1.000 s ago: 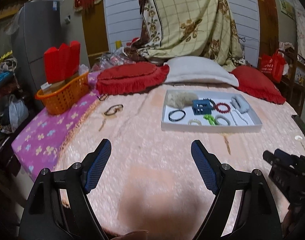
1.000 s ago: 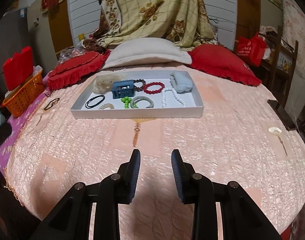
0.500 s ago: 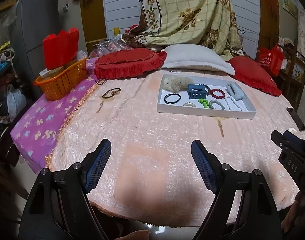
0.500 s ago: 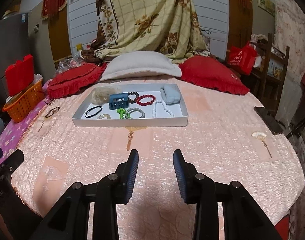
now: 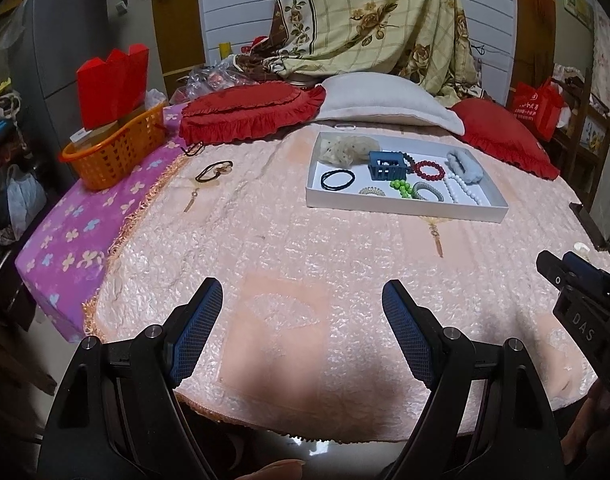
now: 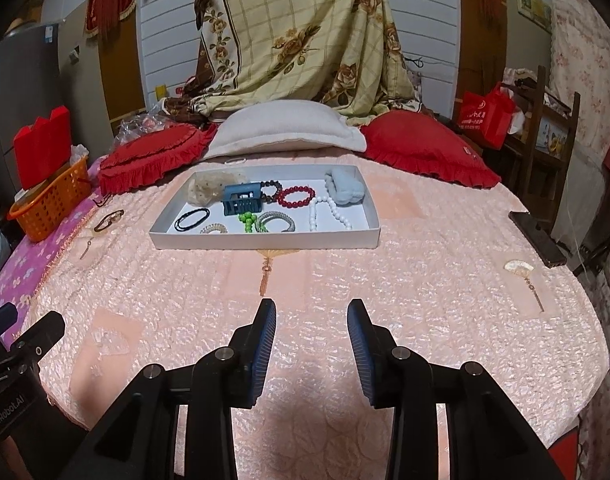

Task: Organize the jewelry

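Lately both grippers have backed off from the white tray (image 6: 265, 242), which now sits farther up the peach bedspread (image 5: 289, 248) with nearly all the jewelry in it: red bead bracelet (image 6: 296, 195), white bead strand (image 6: 329, 212), green beads (image 6: 247, 220). The left gripper (image 5: 301, 332) hangs wide open and empty; the right gripper (image 6: 311, 346) holds nothing, its jaws having just parted a little to a narrow gap. Left of the tray, a dark bangle (image 5: 213, 170) lies loose, and a fan-shaped hairpin (image 6: 523, 274) lies to the tray's right, so sorting looks unfinished.
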Demonstrator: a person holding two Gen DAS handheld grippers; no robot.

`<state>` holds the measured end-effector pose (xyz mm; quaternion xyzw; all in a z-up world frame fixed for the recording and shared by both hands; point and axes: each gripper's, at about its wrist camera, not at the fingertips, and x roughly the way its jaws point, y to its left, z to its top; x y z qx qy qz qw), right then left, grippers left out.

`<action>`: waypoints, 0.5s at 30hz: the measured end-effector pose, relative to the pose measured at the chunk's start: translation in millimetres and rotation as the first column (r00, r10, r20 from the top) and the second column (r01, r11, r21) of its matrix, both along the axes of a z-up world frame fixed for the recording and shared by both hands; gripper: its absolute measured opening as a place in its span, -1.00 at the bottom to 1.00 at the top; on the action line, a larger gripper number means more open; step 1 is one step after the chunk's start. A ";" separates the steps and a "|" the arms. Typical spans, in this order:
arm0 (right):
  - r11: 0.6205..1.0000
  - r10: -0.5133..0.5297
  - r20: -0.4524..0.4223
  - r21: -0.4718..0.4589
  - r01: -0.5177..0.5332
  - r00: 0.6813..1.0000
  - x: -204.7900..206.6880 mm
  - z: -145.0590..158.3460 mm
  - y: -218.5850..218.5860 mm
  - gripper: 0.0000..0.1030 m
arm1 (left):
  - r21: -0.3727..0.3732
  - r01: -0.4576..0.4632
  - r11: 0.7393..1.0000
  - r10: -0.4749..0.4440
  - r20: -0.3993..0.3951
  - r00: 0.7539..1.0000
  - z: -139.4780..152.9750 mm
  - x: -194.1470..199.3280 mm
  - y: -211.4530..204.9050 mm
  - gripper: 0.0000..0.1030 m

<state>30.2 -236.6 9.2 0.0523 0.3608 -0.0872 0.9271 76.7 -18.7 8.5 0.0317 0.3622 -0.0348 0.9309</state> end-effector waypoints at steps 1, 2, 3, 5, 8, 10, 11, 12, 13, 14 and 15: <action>1.000 0.000 -0.004 -0.002 0.000 1.000 -0.1 -0.9 0.2 -0.31 | 0.003 0.001 1.000 -0.001 -0.002 1.000 -0.8 0.0 -0.4 0.60; 1.000 -0.001 -0.011 -0.005 0.001 1.000 0.3 -2.0 0.7 -0.31 | 0.006 0.001 1.000 -0.001 -0.002 1.000 -1.4 0.0 -0.2 0.60; 1.000 -0.001 -0.015 -0.005 0.001 1.000 0.3 -2.6 0.8 -0.31 | 0.009 0.000 1.000 0.000 -0.001 1.000 -2.1 -0.1 -0.1 0.60; 1.000 -0.004 -0.027 -0.011 0.003 1.000 1.0 -3.9 1.3 -0.31 | 0.012 0.000 1.000 0.000 -0.002 1.000 -3.1 0.3 0.1 0.60; 1.000 -0.007 -0.035 -0.017 0.006 0.999 1.9 -5.4 1.3 -0.31 | 0.012 -0.003 1.000 0.003 0.002 1.000 -3.1 0.1 0.1 0.60; 0.999 -0.014 -0.051 -0.033 0.012 0.999 3.2 -7.6 2.0 -0.31 | 0.011 -0.008 1.000 0.008 0.004 1.000 -3.3 0.9 1.6 0.60; 0.999 -0.017 -0.058 -0.039 0.014 0.998 3.6 -8.8 2.4 -0.31 | 0.010 -0.011 1.000 0.011 0.003 1.000 -4.0 1.2 2.2 0.60; 0.999 -0.018 -0.063 -0.043 0.015 0.998 4.0 -9.6 2.4 -0.31 | 0.009 -0.014 1.000 0.014 0.002 1.000 -4.6 1.9 3.0 0.60; 0.999 -0.017 -0.067 -0.047 0.014 0.998 4.5 -10.5 2.6 -0.31 | 0.011 -0.017 1.000 0.017 -0.002 1.000 -5.4 2.6 3.6 0.60; 0.999 -0.016 -0.071 -0.052 0.012 0.997 4.7 -11.4 3.7 -0.31 | 0.012 -0.017 1.000 0.017 -0.005 1.000 -6.1 3.2 3.8 0.60; 0.998 -0.014 -0.072 -0.054 0.010 0.997 4.6 -11.9 4.1 -0.31 | 0.013 -0.017 1.000 0.017 -0.007 1.000 -6.6 3.4 4.0 0.60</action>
